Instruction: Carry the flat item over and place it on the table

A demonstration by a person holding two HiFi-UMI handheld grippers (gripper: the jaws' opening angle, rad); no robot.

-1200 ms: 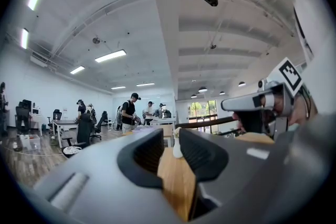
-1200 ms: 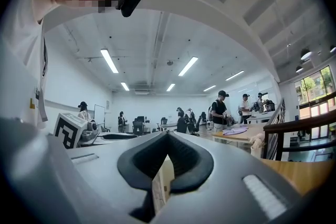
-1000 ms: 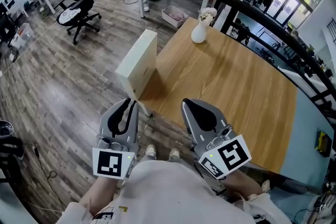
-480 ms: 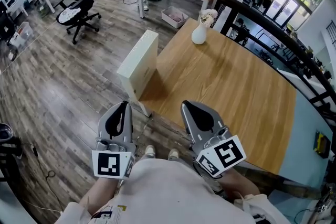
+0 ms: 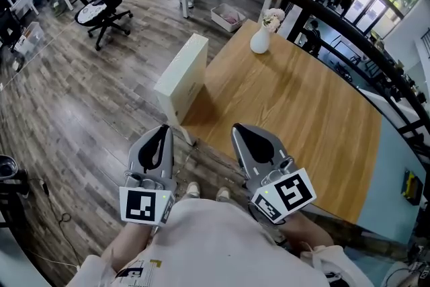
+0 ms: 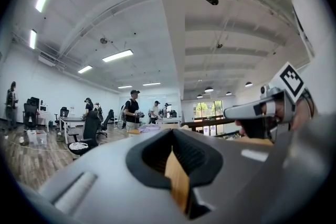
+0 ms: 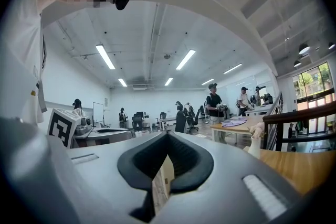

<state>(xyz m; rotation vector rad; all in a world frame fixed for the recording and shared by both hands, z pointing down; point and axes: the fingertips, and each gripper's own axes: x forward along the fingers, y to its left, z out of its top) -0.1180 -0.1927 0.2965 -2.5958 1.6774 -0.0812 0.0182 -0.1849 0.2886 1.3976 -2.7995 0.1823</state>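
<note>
Wooden table [image 5: 302,117] bears a white vase [image 5: 259,44], flat box [image 5: 180,80] upright beside its corner.

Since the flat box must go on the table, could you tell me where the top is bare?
Nearly the whole tabletop is bare; only the far corner holds a white vase. The flat box stands on edge beside the left side.

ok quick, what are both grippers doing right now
left gripper: jaws shut, holding nothing
right gripper: jaws shut, holding nothing
</note>
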